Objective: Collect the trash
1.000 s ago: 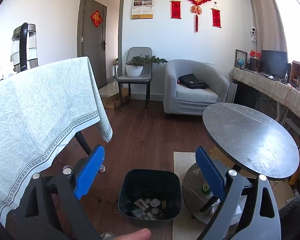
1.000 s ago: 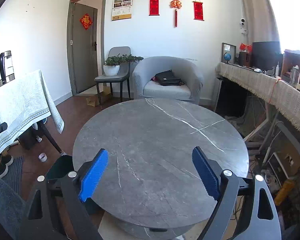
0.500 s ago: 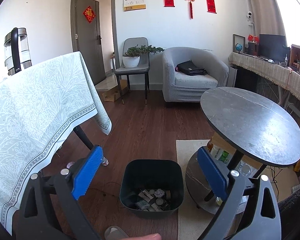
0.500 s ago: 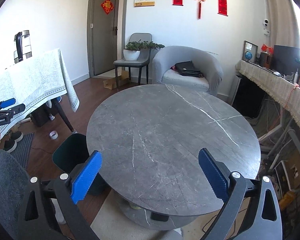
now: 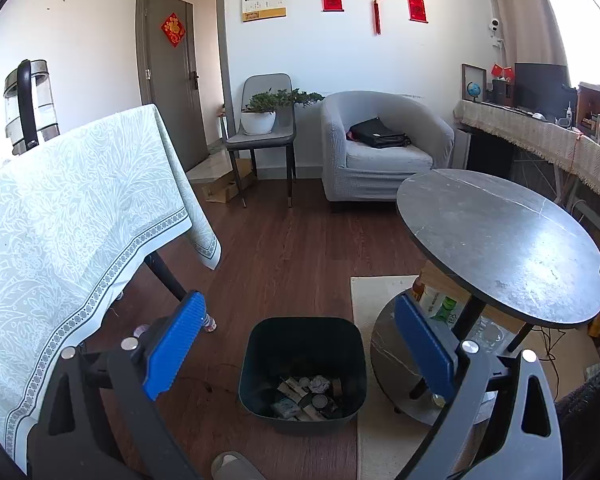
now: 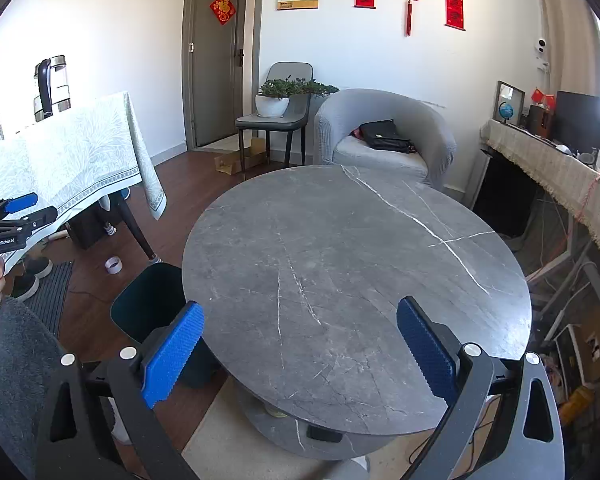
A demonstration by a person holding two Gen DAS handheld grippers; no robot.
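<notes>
A dark bin [image 5: 304, 344] stands on the wood floor below my left gripper [image 5: 300, 340], with several pieces of trash [image 5: 308, 396] in its bottom. The left gripper is open and empty, held above and in front of the bin. My right gripper [image 6: 300, 344] is open and empty above the near edge of the round grey marble table [image 6: 360, 264], whose top is bare. The bin also shows in the right wrist view [image 6: 148, 300], partly hidden under the table edge. The left gripper shows in the right wrist view at far left [image 6: 12, 216].
A table with a pale green cloth [image 5: 68, 216] stands left. A grey armchair [image 5: 380, 148] with a black bag, and a chair with a potted plant [image 5: 264, 116], stand at the back. A beige rug [image 5: 380, 440] lies under the round table. A tape roll [image 6: 114, 265] lies on the floor.
Both grippers have pulled back and risen a little, so the bin and the round table sit further into view. Both stay open and empty.
</notes>
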